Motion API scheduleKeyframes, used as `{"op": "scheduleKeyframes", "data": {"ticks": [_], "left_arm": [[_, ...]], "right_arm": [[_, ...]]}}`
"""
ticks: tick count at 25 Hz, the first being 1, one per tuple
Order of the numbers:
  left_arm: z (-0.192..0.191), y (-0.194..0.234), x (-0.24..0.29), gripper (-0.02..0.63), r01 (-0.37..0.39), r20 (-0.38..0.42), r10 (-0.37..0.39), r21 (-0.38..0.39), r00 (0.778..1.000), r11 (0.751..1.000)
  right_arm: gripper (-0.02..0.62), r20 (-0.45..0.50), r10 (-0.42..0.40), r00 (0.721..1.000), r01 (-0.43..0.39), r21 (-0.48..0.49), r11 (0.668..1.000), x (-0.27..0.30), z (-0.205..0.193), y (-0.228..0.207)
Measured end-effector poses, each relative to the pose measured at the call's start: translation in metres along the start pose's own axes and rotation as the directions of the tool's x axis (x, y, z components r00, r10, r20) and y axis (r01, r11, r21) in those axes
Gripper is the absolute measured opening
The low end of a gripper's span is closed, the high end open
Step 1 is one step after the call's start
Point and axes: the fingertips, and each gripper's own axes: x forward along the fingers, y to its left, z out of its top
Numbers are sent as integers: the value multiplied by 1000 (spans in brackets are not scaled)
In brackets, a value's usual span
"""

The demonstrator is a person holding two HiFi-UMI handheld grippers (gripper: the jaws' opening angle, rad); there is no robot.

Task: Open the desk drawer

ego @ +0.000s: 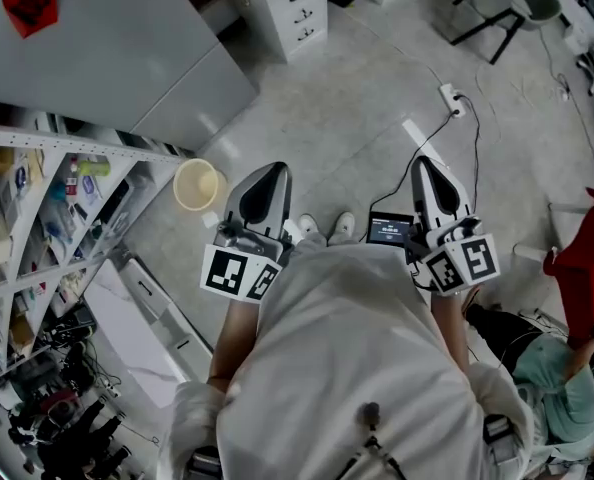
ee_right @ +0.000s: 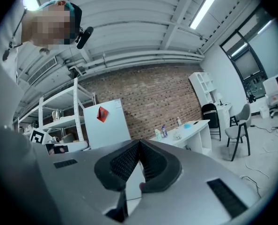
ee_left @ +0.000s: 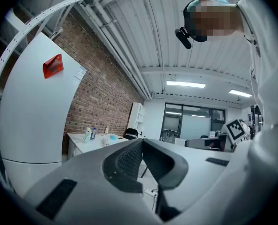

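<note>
Two grippers in hand: left gripper and right gripper, each with its jaws pressed together and nothing between them (both gripper views show this plainly). Both are held level at the person's waist, side by side but apart, over the concrete floor. Shoes show between them. A cream bucket sits just left of the left gripper, beside the shelving rack. A power strip lies beyond the right gripper. The white drawer unit stands well ahead, its drawers closed, near a grey cabinet bearing a red sticker.
</note>
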Motion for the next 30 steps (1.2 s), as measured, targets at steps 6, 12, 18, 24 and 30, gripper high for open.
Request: {"op": "scheduleKeyframes", "data": {"ticks": [6, 12, 18, 24, 30], "left_arm": [[1, -26, 17, 8, 12, 17, -12, 26, 1000, 1000], [0, -49, 29, 8, 8, 34, -9, 38, 999, 999], [-1, -59, 40, 8, 2, 20, -3, 58, 1000, 998], [-5, -55, 56, 8, -7, 13, 7, 46, 1000, 999], [-9, -40, 75, 8, -1, -1, 1, 39, 1000, 999]], "right_arm": [[26, 45, 2, 999, -1, -10, 1000, -17, 15, -25], [27, 64, -31, 997, 33, -26, 999, -40, 25, -54], [27, 61, -61, 996, 64, -46, 997, -52, 28, -80], [28, 63, -78, 995, 80, -35, 996, -48, 30, -100], [27, 60, -90, 994, 92, -26, 995, -29, 33, -112]]}}
